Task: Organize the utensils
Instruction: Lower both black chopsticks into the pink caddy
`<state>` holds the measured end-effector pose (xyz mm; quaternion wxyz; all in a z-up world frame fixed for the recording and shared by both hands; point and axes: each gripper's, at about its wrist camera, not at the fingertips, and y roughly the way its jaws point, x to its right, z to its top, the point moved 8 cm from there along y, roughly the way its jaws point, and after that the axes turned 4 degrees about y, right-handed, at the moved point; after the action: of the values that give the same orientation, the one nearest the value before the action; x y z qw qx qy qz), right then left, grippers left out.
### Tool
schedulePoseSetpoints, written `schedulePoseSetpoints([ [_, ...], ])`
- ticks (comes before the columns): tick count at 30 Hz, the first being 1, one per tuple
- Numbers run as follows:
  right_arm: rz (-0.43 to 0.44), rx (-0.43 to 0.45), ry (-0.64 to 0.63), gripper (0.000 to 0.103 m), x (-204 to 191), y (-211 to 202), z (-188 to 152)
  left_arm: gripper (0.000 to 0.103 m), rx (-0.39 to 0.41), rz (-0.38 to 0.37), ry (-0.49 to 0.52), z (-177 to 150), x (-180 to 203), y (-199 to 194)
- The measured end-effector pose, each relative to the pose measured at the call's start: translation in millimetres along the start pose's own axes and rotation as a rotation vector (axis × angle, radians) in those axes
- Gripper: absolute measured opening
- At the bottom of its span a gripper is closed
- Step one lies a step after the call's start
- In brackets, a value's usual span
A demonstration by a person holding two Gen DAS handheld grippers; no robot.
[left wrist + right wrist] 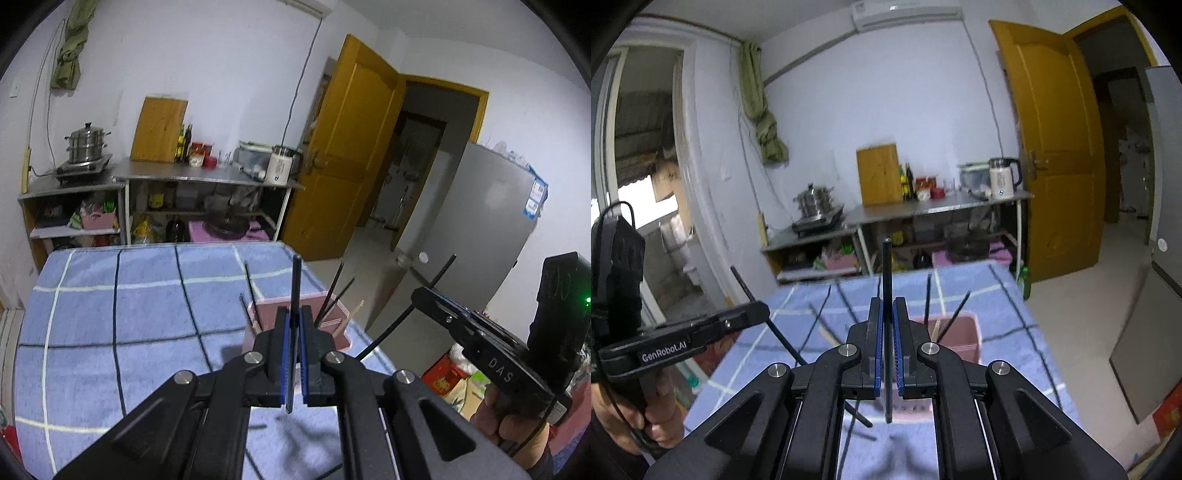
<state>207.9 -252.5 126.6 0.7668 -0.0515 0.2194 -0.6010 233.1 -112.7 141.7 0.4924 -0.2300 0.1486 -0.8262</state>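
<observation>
My left gripper point(294, 314) is shut on a black chopstick point(296, 280) that stands upright between its blue pads, above the blue checked cloth. My right gripper point(886, 306) is shut on another black chopstick point(886, 266), also upright. A pink holder point(295, 308) with several chopsticks leaning in it stands just beyond the left gripper; in the right wrist view the pink holder point(962, 334) is ahead to the right. The right gripper point(436, 295) shows at right in the left view with its chopstick point(439, 275). The left gripper point(753, 312) shows at left in the right view.
Loose chopsticks point(820, 325) lie on the blue checked cloth point(110, 314) covering the table. Behind are a steel counter point(207, 173) with pot, kettle and bottles, a yellow door point(351, 147) and a grey fridge point(491, 221).
</observation>
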Motion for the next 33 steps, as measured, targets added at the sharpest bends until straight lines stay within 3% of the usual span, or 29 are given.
schedulePoseSetpoints([
  [6,-0.006,0.058,0.014,0.005,4,3,27,0.005,0.054,-0.003,0.002,34,3,6],
  [13,-0.023,0.042,0.033,0.005,16,29,21,0.005,0.075,0.012,0.017,46,0,27],
  [22,-0.038,0.001,0.027,0.005,25,58,1,0.005,0.045,0.034,0.014,33,-11,58],
  [33,-0.046,-0.090,0.020,0.005,31,88,-41,0.005,-0.064,0.025,0.036,-12,-13,90],
])
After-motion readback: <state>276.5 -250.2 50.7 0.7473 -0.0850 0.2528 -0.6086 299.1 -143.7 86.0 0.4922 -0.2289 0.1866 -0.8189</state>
